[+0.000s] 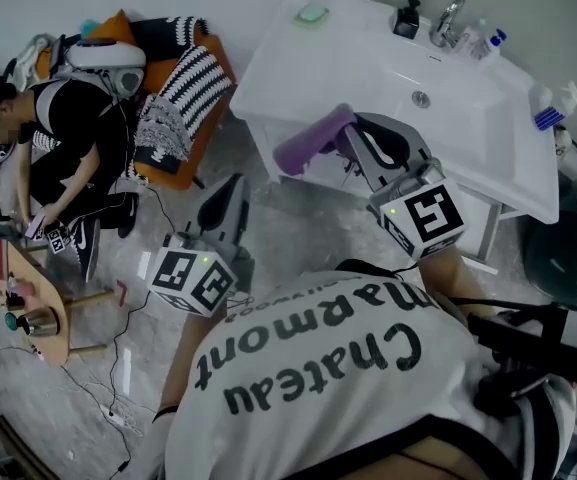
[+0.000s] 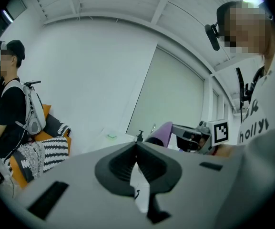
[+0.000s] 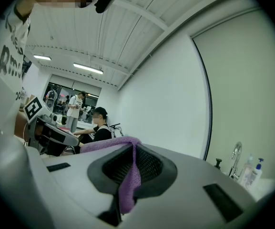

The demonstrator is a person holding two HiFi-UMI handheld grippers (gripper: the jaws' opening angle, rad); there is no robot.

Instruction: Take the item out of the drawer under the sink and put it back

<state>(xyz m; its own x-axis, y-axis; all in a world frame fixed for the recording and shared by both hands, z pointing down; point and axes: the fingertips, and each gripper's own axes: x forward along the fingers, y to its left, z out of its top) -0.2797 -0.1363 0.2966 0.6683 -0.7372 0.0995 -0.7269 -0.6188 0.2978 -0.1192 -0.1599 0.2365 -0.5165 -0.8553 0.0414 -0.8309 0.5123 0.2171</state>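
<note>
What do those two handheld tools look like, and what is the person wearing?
The left tool and the right tool are smooth grey shells with dark ribbed pads. Each carries a white cube with black square markers and a small green light. The person wears a white T-shirt with dark lettering.

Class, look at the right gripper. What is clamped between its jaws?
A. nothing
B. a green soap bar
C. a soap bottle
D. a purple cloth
D: the right gripper view shows a purple cloth pinched between the closed jaws of the right gripper.
</note>
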